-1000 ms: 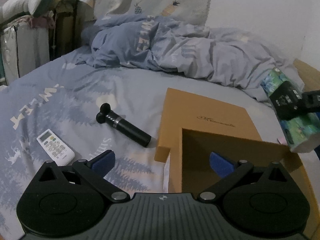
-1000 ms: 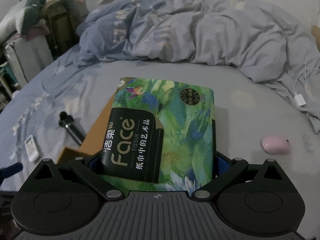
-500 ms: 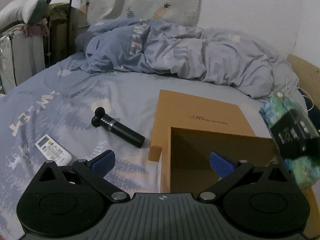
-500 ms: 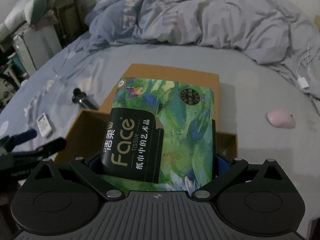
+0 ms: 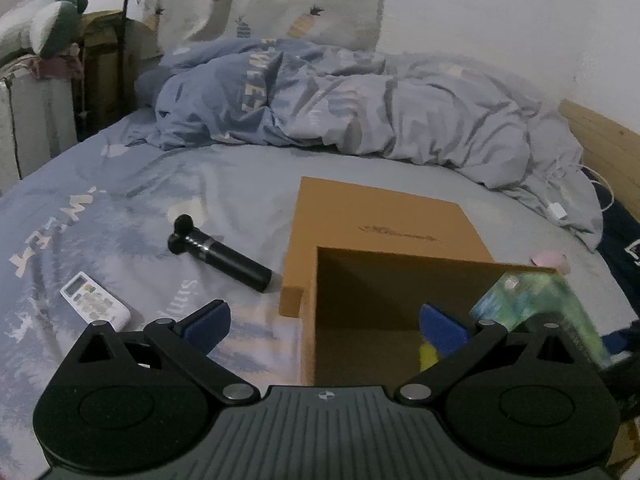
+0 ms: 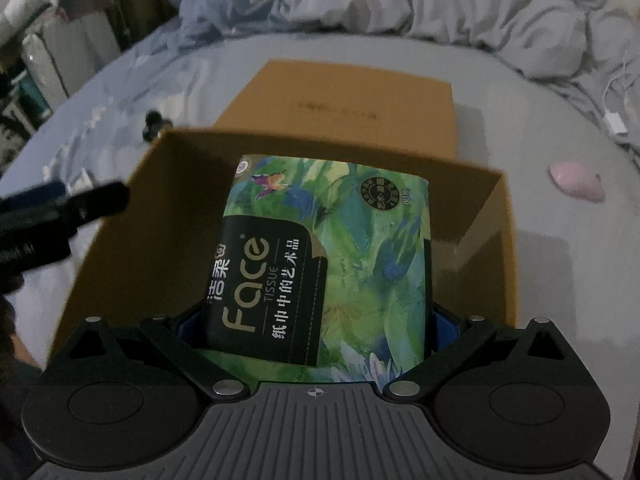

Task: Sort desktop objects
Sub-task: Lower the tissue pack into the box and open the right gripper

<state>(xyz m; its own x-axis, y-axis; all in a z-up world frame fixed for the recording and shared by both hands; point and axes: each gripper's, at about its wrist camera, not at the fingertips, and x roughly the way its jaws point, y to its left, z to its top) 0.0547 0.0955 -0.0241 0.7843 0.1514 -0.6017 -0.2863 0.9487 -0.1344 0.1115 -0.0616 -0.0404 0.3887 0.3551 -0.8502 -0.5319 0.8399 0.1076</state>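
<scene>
My right gripper is shut on a green tissue pack and holds it over the open brown cardboard box. The pack also shows blurred at the box's right side in the left wrist view. My left gripper is open and empty, above the box's near left corner. It also shows in the right wrist view. The box lid lies flat behind the box. A black handheld device and a white remote lie on the bed to the left. A pink mouse lies to the right.
A yellow item lies inside the box. A crumpled blue duvet fills the back of the bed. A white charger and cable lie at the right near the wooden bed frame. Furniture stands at the left.
My right gripper has carried the tissue pack forward and down, from beside the box to over its opening. The left gripper has shifted slightly, staying open.
</scene>
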